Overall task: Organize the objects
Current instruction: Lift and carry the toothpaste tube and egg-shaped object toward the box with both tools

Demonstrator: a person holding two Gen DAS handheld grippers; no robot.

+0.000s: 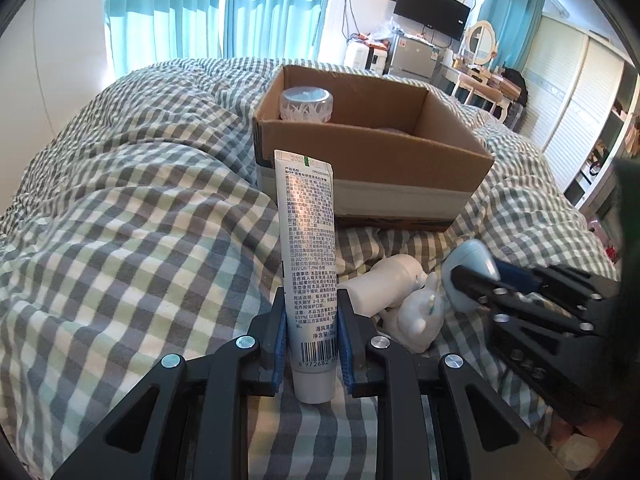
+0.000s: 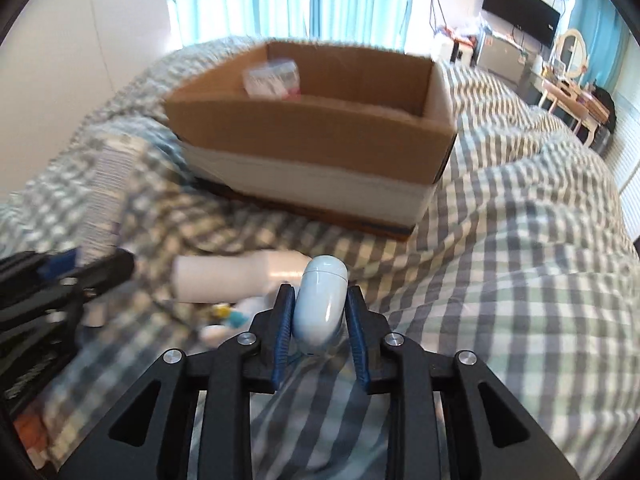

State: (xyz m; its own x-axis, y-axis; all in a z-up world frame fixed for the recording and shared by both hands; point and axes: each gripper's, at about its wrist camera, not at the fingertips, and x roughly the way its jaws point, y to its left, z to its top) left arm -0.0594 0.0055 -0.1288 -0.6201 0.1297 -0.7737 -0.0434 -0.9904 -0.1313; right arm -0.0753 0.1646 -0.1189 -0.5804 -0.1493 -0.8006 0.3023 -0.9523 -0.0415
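Left tool (image 1: 312,336) was clamped on a white toothpaste tube (image 1: 308,248), held upright in front of the cardboard box (image 1: 372,152). Right tool (image 2: 319,312) gripped a pale blue capsule-shaped case (image 2: 320,300) above the checked bed quilt (image 2: 500,280). A white bottle (image 2: 236,280) lay on the quilt between the tools. A clear jar (image 1: 306,105) stood in the box's far left corner.

Glossy white plastic toothpaste tube (image 1: 308,264) is shining; matt brown cardboard box (image 1: 380,160) is sitting beyond on soft checked cloth quilt (image 1: 132,216).
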